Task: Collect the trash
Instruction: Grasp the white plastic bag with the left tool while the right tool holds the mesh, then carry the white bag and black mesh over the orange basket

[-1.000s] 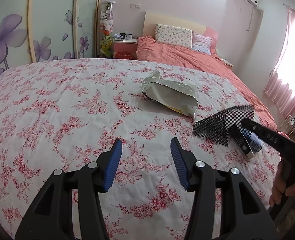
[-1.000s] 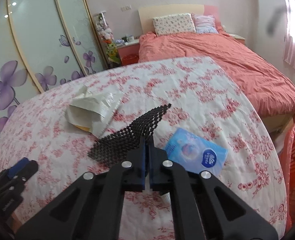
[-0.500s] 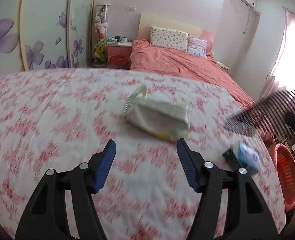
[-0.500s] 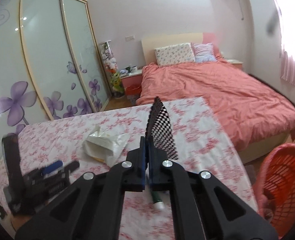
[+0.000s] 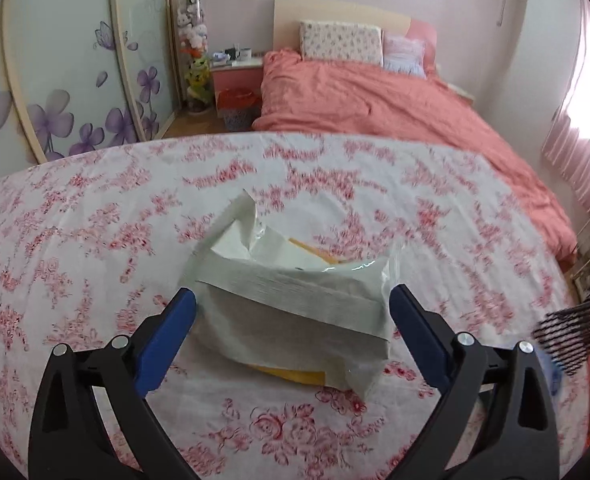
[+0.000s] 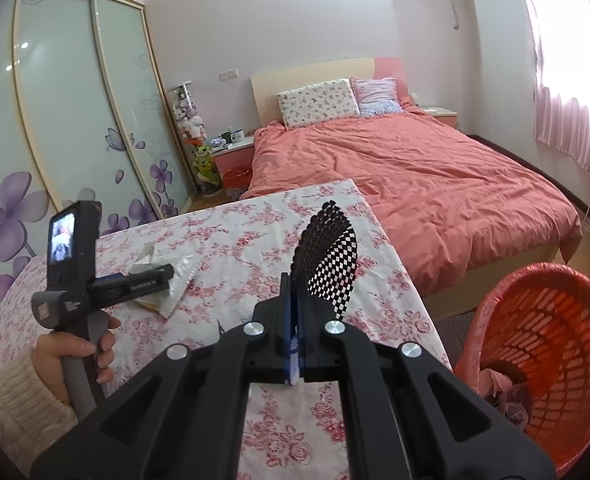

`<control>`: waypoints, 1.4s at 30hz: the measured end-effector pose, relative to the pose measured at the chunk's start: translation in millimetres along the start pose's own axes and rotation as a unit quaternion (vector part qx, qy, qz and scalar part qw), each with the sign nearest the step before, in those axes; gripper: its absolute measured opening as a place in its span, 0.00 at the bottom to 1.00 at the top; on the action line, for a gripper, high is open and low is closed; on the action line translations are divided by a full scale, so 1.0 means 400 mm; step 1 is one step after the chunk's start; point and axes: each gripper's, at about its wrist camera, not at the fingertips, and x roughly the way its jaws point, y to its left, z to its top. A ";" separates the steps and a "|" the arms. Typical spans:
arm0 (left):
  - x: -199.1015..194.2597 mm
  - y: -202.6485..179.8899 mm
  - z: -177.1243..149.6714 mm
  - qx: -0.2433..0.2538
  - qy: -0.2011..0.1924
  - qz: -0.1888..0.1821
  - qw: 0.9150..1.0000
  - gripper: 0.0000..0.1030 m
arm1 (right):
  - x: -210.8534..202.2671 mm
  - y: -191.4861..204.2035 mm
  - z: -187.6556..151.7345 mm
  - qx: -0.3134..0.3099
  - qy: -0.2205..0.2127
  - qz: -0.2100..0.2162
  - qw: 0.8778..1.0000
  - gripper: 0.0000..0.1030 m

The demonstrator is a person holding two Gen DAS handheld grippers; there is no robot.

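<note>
Two pickups in hand at once, each at a different stage.

Left tongs point(image 5: 291, 312): blue-padded jaws have just been opening and now stand wide apart, straddling the crumpled white-and-yellow plastic wrapper point(image 5: 295, 300). Pads flank its two ends, not pressing. The wrapper lies flat on the counter covered in white cloth with a red rose print point(image 5: 95, 248). Judged step: lining up for the grasp. Next move calls for easing down and closing across the wrapper's bulk; thin film may slip or crumple, so a bite on the thick folded part looks safer.

Right tongs point(image 6: 295, 340): jaws together, clamped on the black diamond-mesh net sleeve point(image 6: 331, 260), which stands up off the counter, lifted clear. Its edge also shows at the right of the left view.

Beyond, right and lower: red slatted plastic basket point(image 6: 555, 340) on the floor, some scraps already inside. The net needs carrying over its rim, then release.

Far: coral-pink bed point(image 6: 415, 176).
</note>
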 end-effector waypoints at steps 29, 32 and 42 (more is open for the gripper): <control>-0.196 -0.126 -0.064 0.058 -0.056 -0.062 0.995 0.16 | -0.138 -0.071 -0.013 0.017 -0.032 -0.024 0.999 0.03; -0.232 -0.148 -0.075 0.066 -0.063 -0.070 0.993 0.16 | -0.167 -0.087 -0.019 0.019 -0.036 -0.032 0.999 0.03; -0.350 -0.249 -0.131 0.095 -0.084 -0.146 0.981 0.16 | -0.263 -0.168 -0.056 0.031 -0.047 -0.066 0.996 0.03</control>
